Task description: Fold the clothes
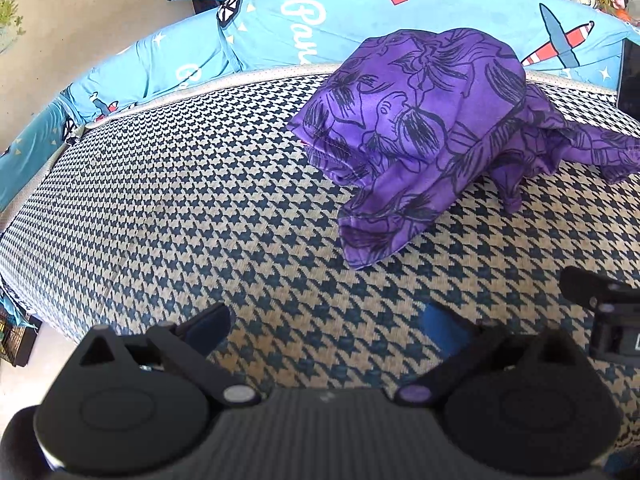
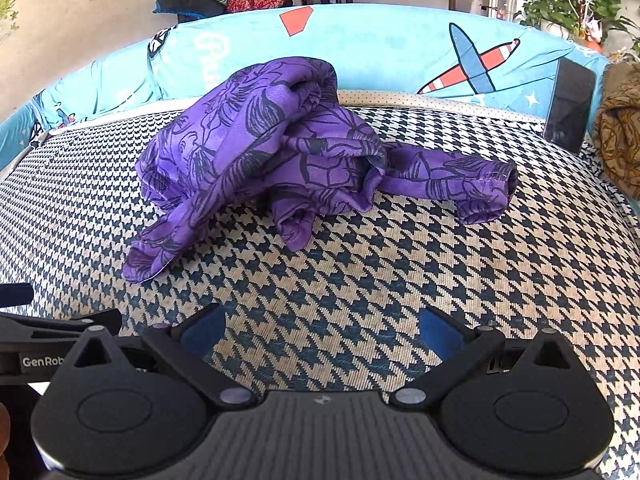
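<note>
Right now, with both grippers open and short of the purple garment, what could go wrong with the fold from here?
1. The purple garment lies in a bunched heap, layers overlapping; a pinch could catch several layers, so it may not spread flat.
2. The left gripper and right gripper hover close side by side and could bump.
3. A dark phone leans at the back near the garment's sleeve; a wide pull might tip it.

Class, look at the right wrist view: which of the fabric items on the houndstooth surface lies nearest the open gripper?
The purple floral garment, crumpled mid-surface ahead of the right gripper. The brown patterned cloth lies at the far right edge.
</note>
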`<state>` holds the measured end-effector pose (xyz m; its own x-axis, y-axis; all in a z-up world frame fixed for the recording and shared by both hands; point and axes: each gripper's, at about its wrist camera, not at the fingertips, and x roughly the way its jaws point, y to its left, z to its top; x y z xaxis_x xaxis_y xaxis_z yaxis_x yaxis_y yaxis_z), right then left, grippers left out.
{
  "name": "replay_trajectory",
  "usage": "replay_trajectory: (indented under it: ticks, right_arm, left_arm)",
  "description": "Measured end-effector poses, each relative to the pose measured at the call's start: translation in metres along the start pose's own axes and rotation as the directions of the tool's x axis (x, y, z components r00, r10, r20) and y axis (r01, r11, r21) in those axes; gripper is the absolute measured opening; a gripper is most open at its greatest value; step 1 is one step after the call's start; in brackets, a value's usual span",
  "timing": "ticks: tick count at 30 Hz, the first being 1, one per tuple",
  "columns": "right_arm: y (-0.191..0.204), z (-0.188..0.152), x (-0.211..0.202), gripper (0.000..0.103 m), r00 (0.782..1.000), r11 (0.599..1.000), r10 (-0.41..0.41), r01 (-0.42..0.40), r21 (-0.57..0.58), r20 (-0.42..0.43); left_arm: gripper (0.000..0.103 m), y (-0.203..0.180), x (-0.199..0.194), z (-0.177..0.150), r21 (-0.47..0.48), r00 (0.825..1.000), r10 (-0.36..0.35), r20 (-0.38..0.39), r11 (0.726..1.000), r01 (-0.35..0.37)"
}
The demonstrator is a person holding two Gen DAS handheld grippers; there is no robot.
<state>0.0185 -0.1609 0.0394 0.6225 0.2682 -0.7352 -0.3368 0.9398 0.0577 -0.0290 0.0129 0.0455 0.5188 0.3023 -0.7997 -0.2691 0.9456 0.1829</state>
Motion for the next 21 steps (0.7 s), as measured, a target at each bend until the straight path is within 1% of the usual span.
replay_trajectory:
  ticks: [8,12,16,21]
  right_arm:
    - [0.006,-0.005,-0.011,0.103,1.0,1.0,0.013,-0.013,-0.015,0.019]
    - [0.005,-0.006,-0.016,0.103,0.999,1.0,0.022,-0.022,-0.002,0.024]
    - [0.002,-0.007,-0.022,0.103,0.999,1.0,0.015,-0.016,0.005,0.049]
    - [-0.004,-0.007,-0.024,0.103,0.999,0.999,0.014,-0.016,0.035,0.049]
  left_arm:
    - [0.103,0.004,-0.008,-0.006,-0.032,0.999,-0.01,-0.037,0.999,0.009]
    - [0.103,0.01,-0.013,-0.005,-0.069,0.999,-0.019,-0.049,0.998,0.015]
    - [0.103,0.011,-0.021,-0.004,-0.076,0.999,-0.02,-0.038,0.997,0.017]
    - [0.103,0.006,-0.027,-0.005,-0.068,0.999,-0.024,-0.031,0.997,0.022]
